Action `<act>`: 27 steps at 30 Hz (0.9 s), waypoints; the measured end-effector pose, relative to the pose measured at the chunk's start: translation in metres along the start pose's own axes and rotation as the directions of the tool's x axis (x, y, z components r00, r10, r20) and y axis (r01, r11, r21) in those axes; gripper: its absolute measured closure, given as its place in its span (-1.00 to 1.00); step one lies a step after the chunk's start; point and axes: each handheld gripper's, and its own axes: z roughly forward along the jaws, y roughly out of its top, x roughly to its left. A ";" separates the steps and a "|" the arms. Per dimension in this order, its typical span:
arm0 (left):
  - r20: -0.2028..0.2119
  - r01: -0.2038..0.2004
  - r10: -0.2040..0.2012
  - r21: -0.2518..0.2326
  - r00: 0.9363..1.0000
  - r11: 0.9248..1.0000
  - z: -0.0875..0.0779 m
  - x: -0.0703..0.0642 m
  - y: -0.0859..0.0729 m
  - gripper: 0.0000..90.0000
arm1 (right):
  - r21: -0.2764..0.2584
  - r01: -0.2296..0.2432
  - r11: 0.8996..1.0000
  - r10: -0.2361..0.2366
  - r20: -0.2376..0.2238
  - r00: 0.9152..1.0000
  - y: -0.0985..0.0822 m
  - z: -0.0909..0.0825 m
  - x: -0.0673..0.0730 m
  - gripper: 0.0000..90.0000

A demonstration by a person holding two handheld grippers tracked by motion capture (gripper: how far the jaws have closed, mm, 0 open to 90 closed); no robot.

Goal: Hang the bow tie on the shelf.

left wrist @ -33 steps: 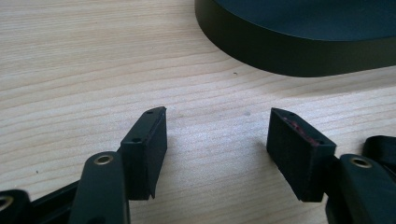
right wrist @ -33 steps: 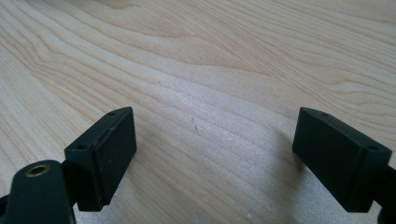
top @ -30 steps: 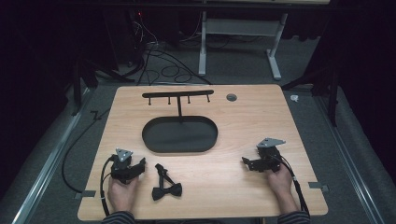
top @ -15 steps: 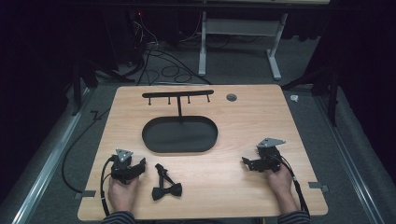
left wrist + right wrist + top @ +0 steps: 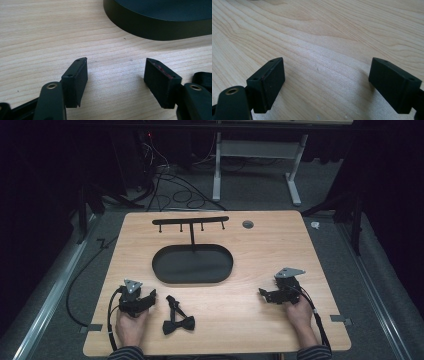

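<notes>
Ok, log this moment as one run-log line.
left gripper: open, empty | right gripper: open, empty | black fabric bow tie: flat on light wooden table, beside left gripper

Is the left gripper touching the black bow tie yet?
Apart. In the high view, bare wood separates the left gripper from the bow tie; its jaws stand open with nothing between them.

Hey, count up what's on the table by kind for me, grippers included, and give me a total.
Black bow tie: 1
Black hanger stand with oval base: 1
Small grey round disc: 1
Handheld grippers: 2, the left gripper and the right gripper, both open with nothing between the jaws
Total: 5
</notes>
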 end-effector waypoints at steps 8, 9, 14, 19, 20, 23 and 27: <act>-0.007 0.005 -0.005 0.001 1.000 1.000 0.000 -0.001 0.000 -0.23 | 0.001 0.002 1.000 -0.002 0.001 1.000 0.000 0.000 0.000 -0.68; -0.010 0.007 -0.007 0.001 1.000 1.000 0.000 -0.002 0.000 -0.23 | -0.002 -0.001 1.000 0.001 -0.002 1.000 0.000 0.000 0.000 -0.68; -0.022 0.018 -0.018 -0.002 1.000 1.000 0.001 -0.004 0.001 -0.19 | -0.003 0.000 1.000 0.000 -0.003 1.000 0.000 0.000 0.000 -0.68; -0.033 0.019 -0.019 -0.003 0.999 1.000 0.001 -0.010 0.002 -0.13 | -0.002 0.000 1.000 0.000 -0.003 1.000 0.000 0.000 0.000 -0.68; -0.038 0.023 -0.023 0.001 0.999 1.000 0.001 -0.013 0.002 -0.11 | 0.001 0.004 1.000 -0.004 -0.003 1.000 0.001 0.000 0.000 -0.68; -0.040 0.019 -0.019 0.008 0.999 1.000 0.000 -0.017 0.004 -0.09 | 0.001 0.003 1.000 -0.003 -0.004 1.000 0.001 0.000 0.000 -0.67; -0.034 0.013 -0.012 0.017 0.999 1.000 0.000 -0.024 0.008 -0.09 | 0.002 0.005 1.000 -0.005 -0.007 1.000 0.001 0.000 0.000 -0.67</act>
